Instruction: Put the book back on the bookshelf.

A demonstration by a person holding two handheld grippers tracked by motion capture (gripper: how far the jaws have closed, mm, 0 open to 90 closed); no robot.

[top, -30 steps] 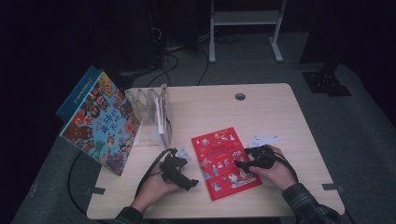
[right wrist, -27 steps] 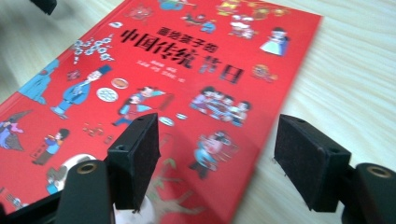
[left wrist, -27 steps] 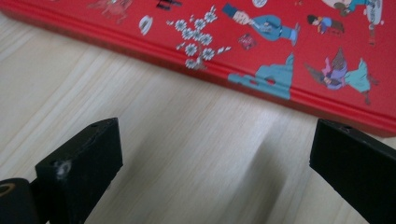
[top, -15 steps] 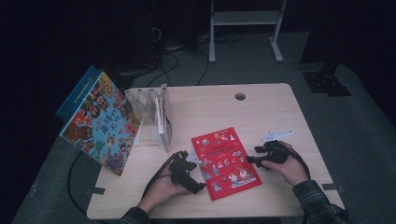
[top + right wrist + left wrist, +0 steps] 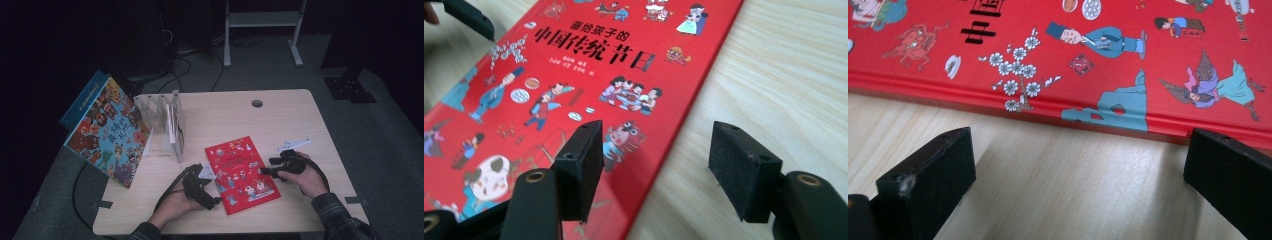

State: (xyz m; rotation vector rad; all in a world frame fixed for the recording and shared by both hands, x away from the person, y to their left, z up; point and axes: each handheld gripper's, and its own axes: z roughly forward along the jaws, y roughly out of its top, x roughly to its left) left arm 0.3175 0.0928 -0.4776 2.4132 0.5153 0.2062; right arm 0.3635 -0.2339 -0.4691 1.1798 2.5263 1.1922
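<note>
both grippers flank red book

left gripper [image 5: 206, 176] lies low at the book's [image 5: 242, 173] spine edge, jaws spread wide, bare wood between them. right gripper [image 5: 266, 170] is at the opposite long edge, jaws just been closing, still apart, astride that edge without pinching. book flat on table [image 5: 280, 115] front centre. open wood beyond; rack [image 5: 165, 122] and big book [image 5: 107, 132] far left.

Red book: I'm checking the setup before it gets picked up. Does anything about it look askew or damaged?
The red book lies flat but turned at an angle to the table edges. Its cover looks undamaged. The blue picture book leans tilted against the clear rack.
</note>
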